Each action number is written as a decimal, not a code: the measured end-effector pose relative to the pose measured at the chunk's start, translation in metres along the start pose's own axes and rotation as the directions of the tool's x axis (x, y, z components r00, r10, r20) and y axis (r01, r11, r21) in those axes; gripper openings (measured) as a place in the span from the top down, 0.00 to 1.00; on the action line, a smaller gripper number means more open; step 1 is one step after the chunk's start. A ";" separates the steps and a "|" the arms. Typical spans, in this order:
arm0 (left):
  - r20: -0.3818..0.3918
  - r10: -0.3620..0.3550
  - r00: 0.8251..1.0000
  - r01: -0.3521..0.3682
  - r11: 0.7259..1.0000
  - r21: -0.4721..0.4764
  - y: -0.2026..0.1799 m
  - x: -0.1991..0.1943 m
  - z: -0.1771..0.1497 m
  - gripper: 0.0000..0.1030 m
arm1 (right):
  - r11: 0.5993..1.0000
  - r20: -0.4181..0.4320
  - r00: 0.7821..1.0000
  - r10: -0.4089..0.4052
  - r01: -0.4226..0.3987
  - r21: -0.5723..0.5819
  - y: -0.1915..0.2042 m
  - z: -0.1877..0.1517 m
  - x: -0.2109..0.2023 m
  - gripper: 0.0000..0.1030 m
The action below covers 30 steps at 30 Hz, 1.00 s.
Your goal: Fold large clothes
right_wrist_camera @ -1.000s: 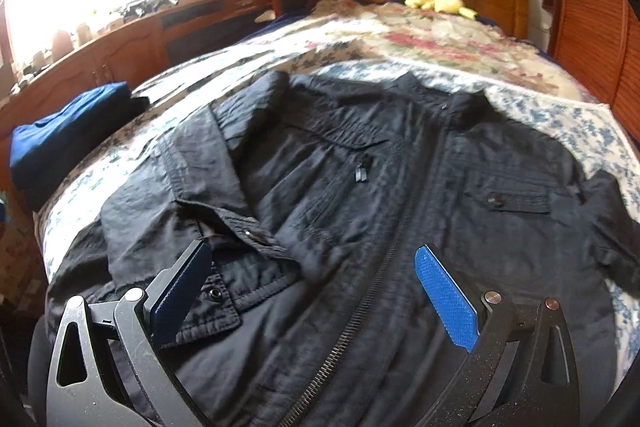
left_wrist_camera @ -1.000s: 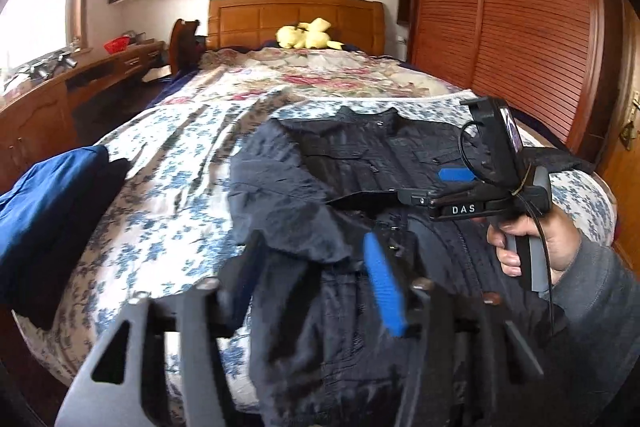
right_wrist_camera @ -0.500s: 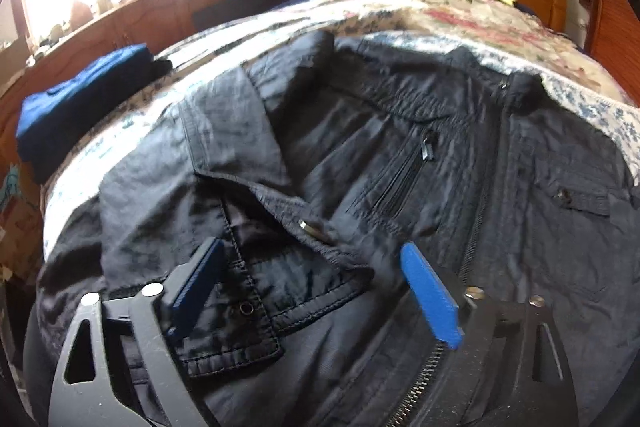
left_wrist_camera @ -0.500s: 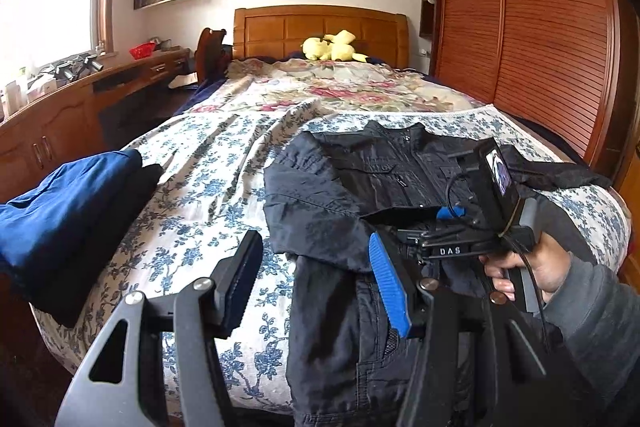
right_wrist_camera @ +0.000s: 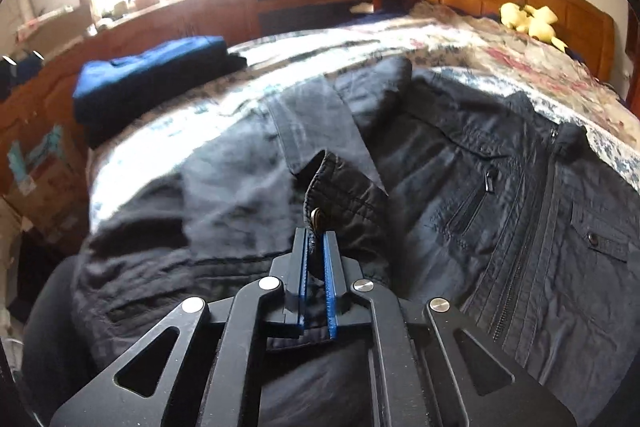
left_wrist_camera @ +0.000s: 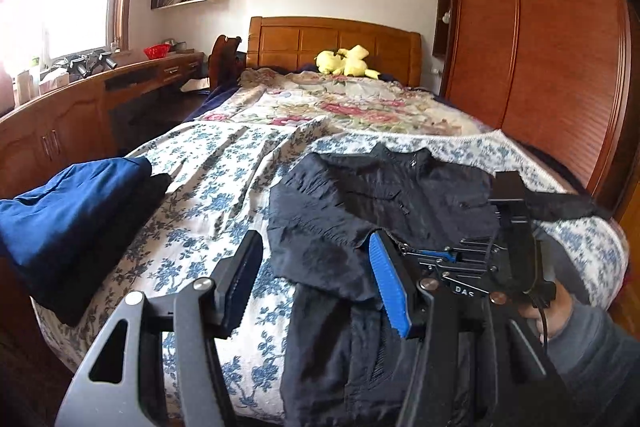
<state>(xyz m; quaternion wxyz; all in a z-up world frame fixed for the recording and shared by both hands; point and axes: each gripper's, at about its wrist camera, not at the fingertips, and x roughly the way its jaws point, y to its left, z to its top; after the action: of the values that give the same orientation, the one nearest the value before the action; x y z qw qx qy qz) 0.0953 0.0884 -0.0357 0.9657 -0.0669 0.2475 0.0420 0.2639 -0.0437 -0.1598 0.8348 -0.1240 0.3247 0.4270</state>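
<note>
Nearest you, your right claw (right_wrist_camera: 316, 247) was pinched shut on the buttoned cuff (right_wrist_camera: 340, 187) of the dark navy cotton jacket (right_wrist_camera: 500, 187), the fabric trapped between its blue pads just below the metal snap. That cuff ended the sleeve (right_wrist_camera: 316, 115) that had been laid in over the jacket's chest, so the sleeve ran away from the claw toward the far shoulder, on the side of the bed's window-side edge.

Your left claw (left_wrist_camera: 316, 291) hung half open with nothing in it, over the foot edge of the bed (left_wrist_camera: 208, 195), just outside the jacket's window-side hem. Seen from there, your right hand (left_wrist_camera: 548, 307) and its claw sat over the jacket's lower middle.

The jacket itself lay face up and zipped across the foot of the blue-flowered bedspread, its long axis running from the hem at the foot edge to the collar (left_wrist_camera: 400, 155) pointing at the wooden headboard (left_wrist_camera: 332, 43). Its other sleeve (left_wrist_camera: 560, 205) trailed off toward the wardrobe-side edge.

So the fold seemed to turn on this: the right claw already had the cuff, and the body of the jacket lay ahead of it and to the wardrobe side. Your left claw was nearer the hem corner.

Farther off, a folded bright blue garment (left_wrist_camera: 68, 211) sat at the window-side corner.
</note>
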 end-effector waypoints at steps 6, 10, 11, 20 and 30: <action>0.014 0.006 1.000 -0.006 1.000 0.012 -0.004 -0.005 0.004 0.47 | 0.999 0.103 0.995 -0.017 0.013 0.038 -0.012 0.008 -0.036 0.99; -0.007 -0.024 1.000 0.024 1.000 -0.001 -0.003 -0.003 0.002 0.47 | 0.998 0.156 0.988 -0.024 0.015 0.061 -0.021 0.014 -0.056 0.99; -0.009 -0.032 0.999 0.032 1.000 -0.002 -0.003 -0.002 0.001 0.47 | 0.998 0.171 0.985 -0.025 0.015 0.063 -0.021 0.015 -0.063 0.99; -0.035 -0.081 0.996 0.083 0.996 0.038 -0.020 0.007 -0.005 0.47 | 0.992 0.265 0.957 -0.116 0.100 0.071 -0.021 0.021 -0.126 1.00; -0.037 -0.119 0.992 0.122 0.989 0.089 -0.042 -0.004 0.000 0.47 | 0.962 0.264 0.925 -0.273 0.263 0.073 -0.027 0.008 -0.202 1.00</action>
<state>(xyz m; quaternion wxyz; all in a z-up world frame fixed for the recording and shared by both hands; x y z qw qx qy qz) 0.0964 0.0470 -0.0296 0.9644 -0.0384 0.2600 -0.0289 0.2030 -0.1841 -0.0251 0.9240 -0.0923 0.1947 0.3159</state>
